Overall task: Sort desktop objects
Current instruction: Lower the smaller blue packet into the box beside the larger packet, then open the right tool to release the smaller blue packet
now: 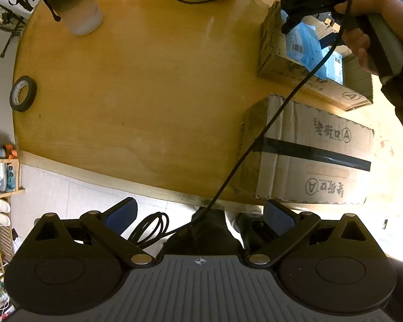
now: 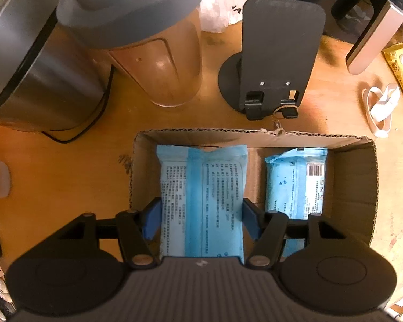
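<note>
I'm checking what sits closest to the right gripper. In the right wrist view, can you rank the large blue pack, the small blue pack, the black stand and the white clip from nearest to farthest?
1. Large blue pack: between the fingers of the right gripper, over the open box.
2. Small blue pack: in the box, to the right.
3. Black stand: on the table beyond the box.
4. White clip: far right, past the box corner.

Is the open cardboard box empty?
No, two blue packets lie inside the cardboard box.
</note>
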`<state>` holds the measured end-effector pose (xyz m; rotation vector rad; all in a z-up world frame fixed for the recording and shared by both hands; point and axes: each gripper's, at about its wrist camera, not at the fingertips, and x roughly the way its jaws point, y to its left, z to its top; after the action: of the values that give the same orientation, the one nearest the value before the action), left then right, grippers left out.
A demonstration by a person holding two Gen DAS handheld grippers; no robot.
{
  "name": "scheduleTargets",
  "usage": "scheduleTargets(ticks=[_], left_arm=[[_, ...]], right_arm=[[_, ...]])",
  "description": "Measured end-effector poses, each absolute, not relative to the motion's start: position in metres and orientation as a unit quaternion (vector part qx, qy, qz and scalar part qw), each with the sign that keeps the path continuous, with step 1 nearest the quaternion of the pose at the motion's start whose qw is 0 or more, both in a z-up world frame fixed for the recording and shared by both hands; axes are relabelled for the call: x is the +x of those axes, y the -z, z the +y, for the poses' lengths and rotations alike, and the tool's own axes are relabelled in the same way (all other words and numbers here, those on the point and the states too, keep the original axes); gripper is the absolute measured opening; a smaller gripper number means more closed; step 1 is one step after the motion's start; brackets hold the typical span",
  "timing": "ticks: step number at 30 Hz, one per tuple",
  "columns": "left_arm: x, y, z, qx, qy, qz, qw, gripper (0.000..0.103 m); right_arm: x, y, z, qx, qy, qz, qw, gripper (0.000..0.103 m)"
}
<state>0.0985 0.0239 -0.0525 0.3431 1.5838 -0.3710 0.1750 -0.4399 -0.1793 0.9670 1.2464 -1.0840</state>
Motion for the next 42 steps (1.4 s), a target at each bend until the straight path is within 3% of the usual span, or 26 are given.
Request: scheduleTargets(ticks=[31, 33, 34, 35, 37, 42], left_arm=[[0.102, 0.058, 0.022, 0.148, 0.151, 0.716, 0.666, 0.103], [0.101, 0.058, 0.021, 0.148, 0.151, 0.716, 0.665, 0.103], [0.101, 0.058, 0.021, 0.148, 0.152, 0.716, 0.665, 0.103], [0.101, 0.058, 0.021, 0.148, 0.152, 0.716, 0.665, 0.103], [0.101, 0.058, 0.021, 0.148, 0.152, 0.716, 0.665, 0.103], [0.100, 0.057, 0.018, 0.149, 0.155, 0.715, 0.665, 0.103]], right_arm=[[0.190, 0.216, -0.447, 0.397, 0.463, 0.548, 0.572, 0.062], [0.190, 0.216, -0.447, 0.396, 0.464, 0.548, 0.571, 0.070], [0.190, 0.215, -0.447, 0.393, 0.466, 0.548, 0.572, 0.087], [0.191, 0.214, -0.447, 0.389, 0.469, 0.548, 0.573, 0.097], [0.192, 0.212, -0.446, 0.371, 0.475, 0.557, 0.571, 0.103], [0.189, 0.210, -0.444, 0.382, 0.469, 0.554, 0.572, 0.103]])
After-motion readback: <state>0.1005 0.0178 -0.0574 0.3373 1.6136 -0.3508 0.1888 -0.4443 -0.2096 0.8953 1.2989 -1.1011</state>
